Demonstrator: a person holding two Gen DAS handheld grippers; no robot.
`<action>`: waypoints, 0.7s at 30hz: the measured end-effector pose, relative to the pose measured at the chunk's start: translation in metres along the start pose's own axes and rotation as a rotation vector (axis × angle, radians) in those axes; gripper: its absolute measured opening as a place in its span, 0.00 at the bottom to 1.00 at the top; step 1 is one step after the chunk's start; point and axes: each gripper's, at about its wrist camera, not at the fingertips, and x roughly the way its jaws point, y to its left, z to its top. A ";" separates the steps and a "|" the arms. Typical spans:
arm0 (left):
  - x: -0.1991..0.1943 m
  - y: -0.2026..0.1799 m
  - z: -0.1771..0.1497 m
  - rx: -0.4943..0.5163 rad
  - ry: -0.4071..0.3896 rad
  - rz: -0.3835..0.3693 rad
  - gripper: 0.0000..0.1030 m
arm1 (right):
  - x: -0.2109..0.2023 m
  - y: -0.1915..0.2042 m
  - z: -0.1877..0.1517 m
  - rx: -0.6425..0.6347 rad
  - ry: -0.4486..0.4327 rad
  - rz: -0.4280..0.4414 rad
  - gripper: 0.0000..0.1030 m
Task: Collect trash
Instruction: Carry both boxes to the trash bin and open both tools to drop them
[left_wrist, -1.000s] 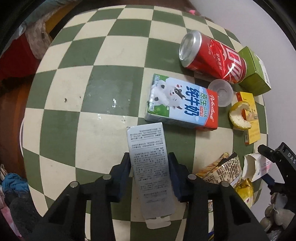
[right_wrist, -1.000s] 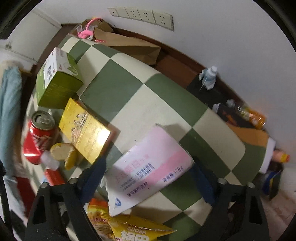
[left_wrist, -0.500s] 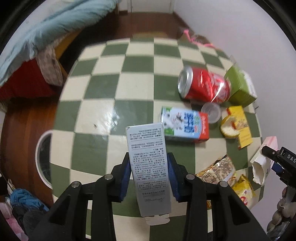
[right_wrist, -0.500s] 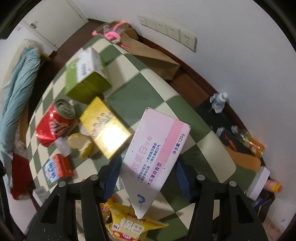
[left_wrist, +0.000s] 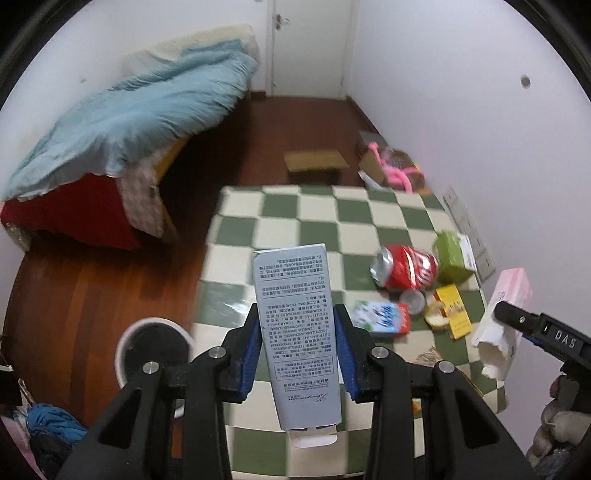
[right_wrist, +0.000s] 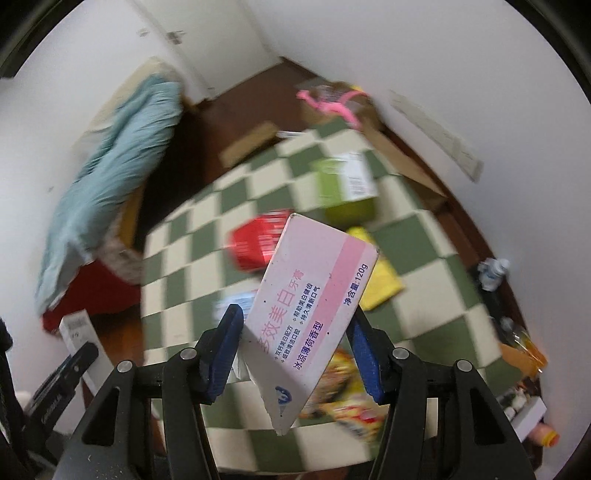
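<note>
Two cartons are up off the green-and-cream checked table (left_wrist: 295, 206): my left gripper (left_wrist: 298, 347) clamps the long grey printed box (left_wrist: 295, 325), my right gripper (right_wrist: 295, 350) pinches the pink-and-white toothpaste box (right_wrist: 314, 291) by its edges. I should swing left over the white round bin (left_wrist: 127, 336) and release squarely above its dark mouth, the pink box after.

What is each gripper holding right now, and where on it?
The left gripper clamps a grey carton across its long sides, near the lower half. The right gripper pinches a pink toothpaste box near its lower end.
</note>
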 end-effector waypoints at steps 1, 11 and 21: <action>-0.006 0.011 0.002 -0.007 -0.009 0.006 0.32 | -0.001 0.013 -0.002 -0.016 0.001 0.017 0.57; -0.013 0.178 -0.017 -0.211 0.040 0.060 0.32 | 0.039 0.195 -0.073 -0.240 0.127 0.236 0.57; 0.087 0.333 -0.076 -0.484 0.302 -0.097 0.34 | 0.182 0.336 -0.185 -0.446 0.394 0.210 0.57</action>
